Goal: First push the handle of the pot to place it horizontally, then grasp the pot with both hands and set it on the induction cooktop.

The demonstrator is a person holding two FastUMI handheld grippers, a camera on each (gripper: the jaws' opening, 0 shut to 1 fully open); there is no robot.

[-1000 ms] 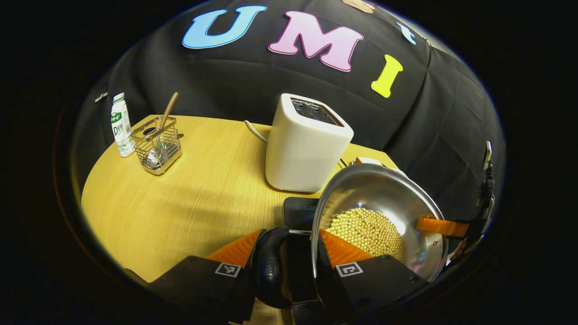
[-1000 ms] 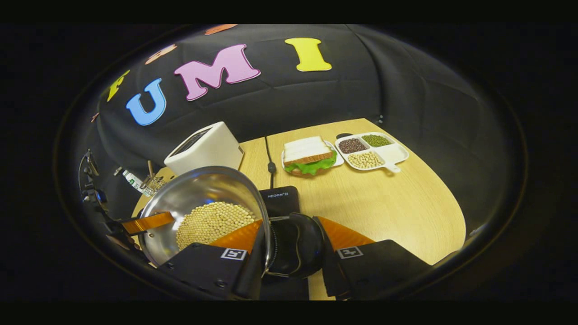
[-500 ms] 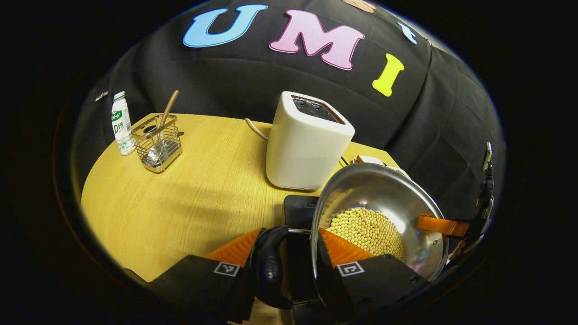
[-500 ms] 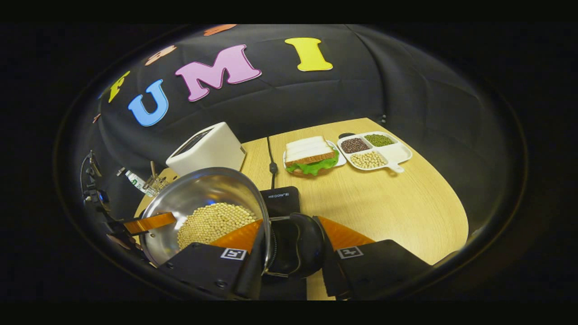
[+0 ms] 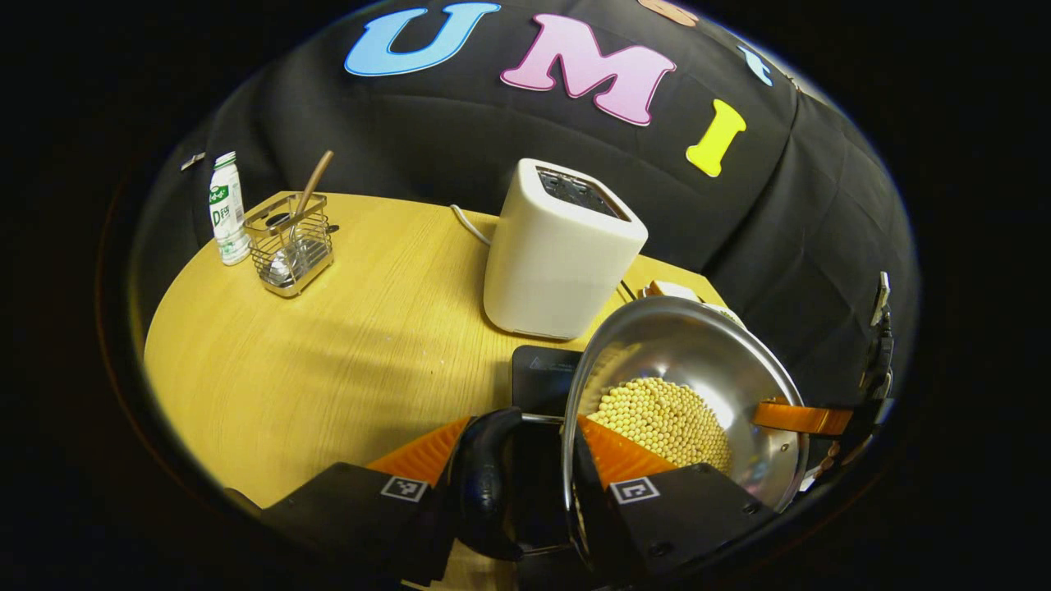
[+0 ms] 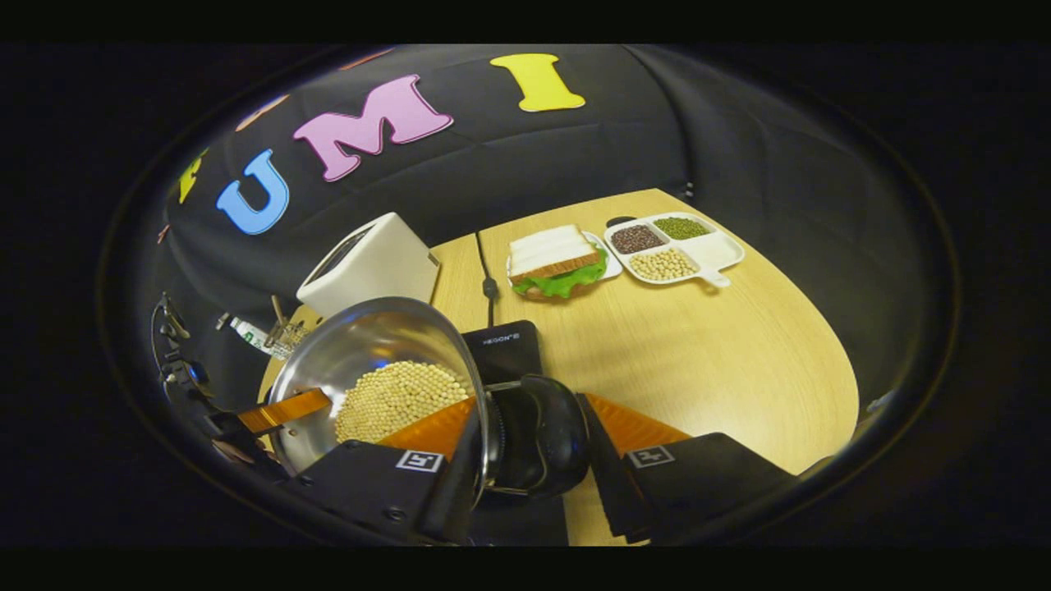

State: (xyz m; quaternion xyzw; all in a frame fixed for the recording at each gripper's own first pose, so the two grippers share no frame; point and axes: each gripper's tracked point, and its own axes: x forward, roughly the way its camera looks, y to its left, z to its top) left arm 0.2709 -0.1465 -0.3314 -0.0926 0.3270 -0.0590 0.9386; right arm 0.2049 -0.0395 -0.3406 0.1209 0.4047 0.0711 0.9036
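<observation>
In the left gripper view, from the left, we see the white plastic bottle with green label (image 5: 226, 207) and the wire metal utensil basket (image 5: 290, 244) on the round light wooden table (image 5: 328, 361); both sit a little higher in the picture than half a second ago. The cream white toaster (image 5: 561, 246) stands behind the flat black induction cooktop (image 5: 543, 376), and more of this cooktop shows now than before. Our left gripper (image 5: 515, 443) pinches the rim of the shiny steel pot with yellow beans inside (image 5: 698, 361), one finger inside the wall and one outside by the black side handle (image 5: 484, 484). The pot is lifted and tilted, just in front of the cooktop.

In the right gripper view, the pot (image 6: 361, 353) is at the left, and our right gripper (image 6: 530, 423) clamps its rim in the same way, beside the other black handle (image 6: 538, 447). The cooktop (image 6: 505, 351) lies just behind. The white bread sandwich with lettuce (image 6: 554, 261) and the white divided tray of beans (image 6: 675, 249) now appear higher and farther away than before.
</observation>
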